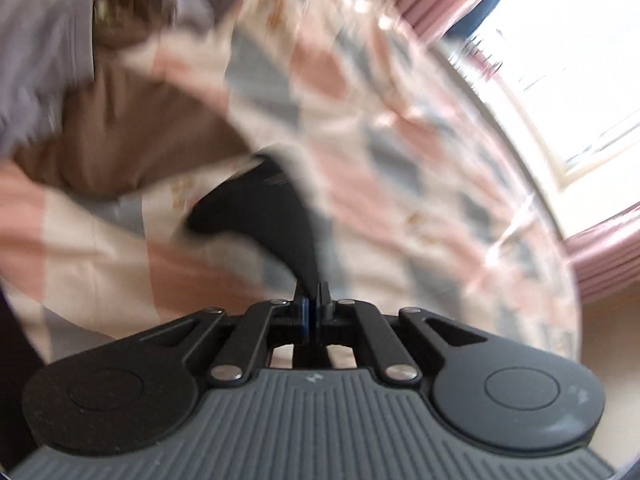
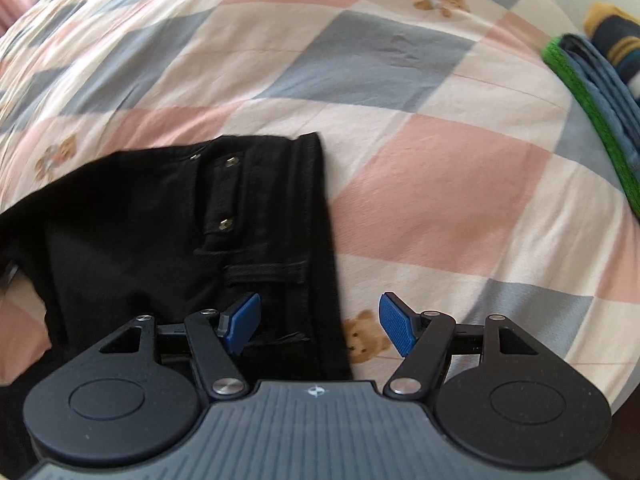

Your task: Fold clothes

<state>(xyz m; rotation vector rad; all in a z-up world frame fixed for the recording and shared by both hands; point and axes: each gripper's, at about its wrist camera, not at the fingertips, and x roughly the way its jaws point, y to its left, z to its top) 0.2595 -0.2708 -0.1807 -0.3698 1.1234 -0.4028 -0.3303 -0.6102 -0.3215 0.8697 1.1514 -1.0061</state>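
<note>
Left gripper (image 1: 312,300): jaws pinched fully together, w/ a strip of black cloth (image 1: 260,208) caught between the pads and running up and away from them over the bed. Left view is badly smeared, so this is probably a leg or hem of the same black garment the other camera shows, but that can't be confirmed.

Right gripper (image 2: 316,322): jaws stand wide apart, blue pads (image 2: 394,328) both bare, nothing gripped. It points steeply down over the waist end of the black trousers (image 2: 192,240). Left pad sits over the black fabric near a belt loop; right pad is over bare bedspread beside the waistband edge. Whether the left pad touches the cloth can't be told.

Trousers lie flat on the bedspread (image 2: 420,152), waistband toward frame centre, metal rivets showing, rest of the garment running off to the left.

Surface: a bed w/ a checked cover in pink, grey-blue and cream squares, small teddy-bear prints here and there. At its right edge a stack of folded clothes (image 2: 596,92): blue denim w/ a bright green band, a dark navy-and-mustard item behind.

Left view also shows a brown garment (image 1: 120,136) and a lilac-grey garment (image 1: 44,52) bunched at upper left, pink curtains (image 1: 432,4) and a bright window (image 1: 572,68) at right.
</note>
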